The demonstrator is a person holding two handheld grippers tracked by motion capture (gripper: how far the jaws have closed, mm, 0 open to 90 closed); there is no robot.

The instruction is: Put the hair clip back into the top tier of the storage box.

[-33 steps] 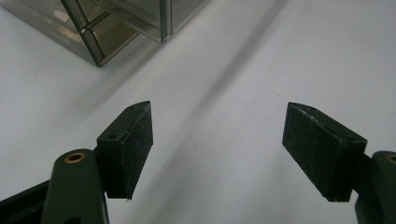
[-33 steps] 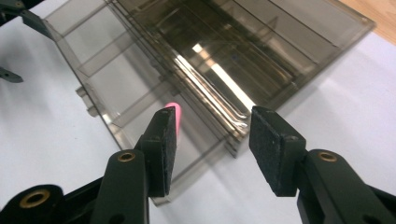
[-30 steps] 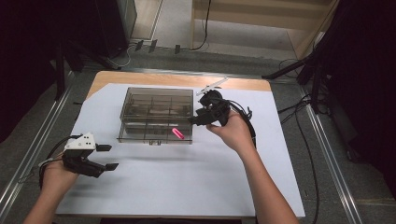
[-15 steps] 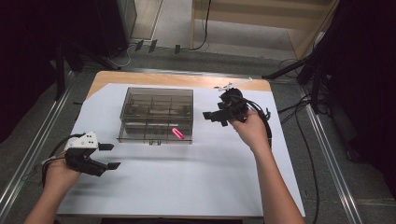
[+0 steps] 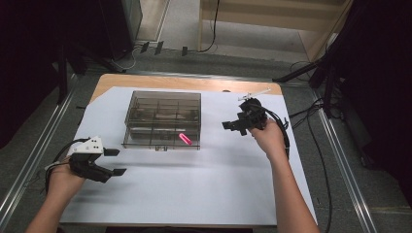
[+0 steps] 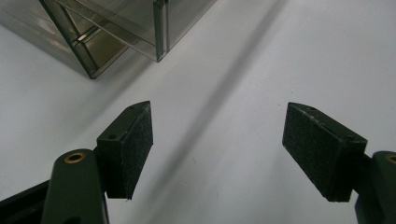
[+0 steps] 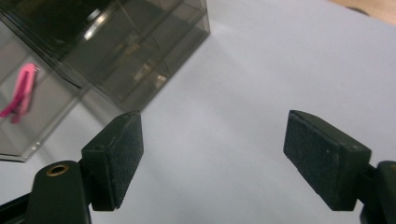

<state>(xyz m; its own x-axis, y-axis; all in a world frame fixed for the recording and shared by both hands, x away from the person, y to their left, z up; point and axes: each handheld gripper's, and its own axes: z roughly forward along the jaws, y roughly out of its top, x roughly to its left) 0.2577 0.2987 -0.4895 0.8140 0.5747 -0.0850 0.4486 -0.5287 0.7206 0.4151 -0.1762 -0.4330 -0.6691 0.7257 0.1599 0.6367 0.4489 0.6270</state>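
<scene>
A smoky clear compartment box (image 5: 163, 119) stands on the white sheet, left of centre. A pink clip (image 5: 185, 139) lies in its front right compartment, also seen through the wall in the right gripper view (image 7: 18, 95). My right gripper (image 5: 233, 127) hovers to the right of the box, jaws wide apart and empty (image 7: 212, 158). My left gripper (image 5: 115, 161) is held low at the front left, open with nothing between its pads (image 6: 217, 154); a corner of the box (image 6: 159, 28) lies ahead of it.
A white paper sheet (image 5: 194, 189) covers most of the wooden table (image 5: 145, 81). A small white item (image 5: 255, 93) lies near the far right edge. Cables (image 5: 316, 145) trail off the right side. Metal rails (image 5: 34, 155) flank the table.
My right gripper has pulled back from the box's right side and moved rightward, away from it. The pink clip stays in its compartment. My left gripper has barely shifted.
</scene>
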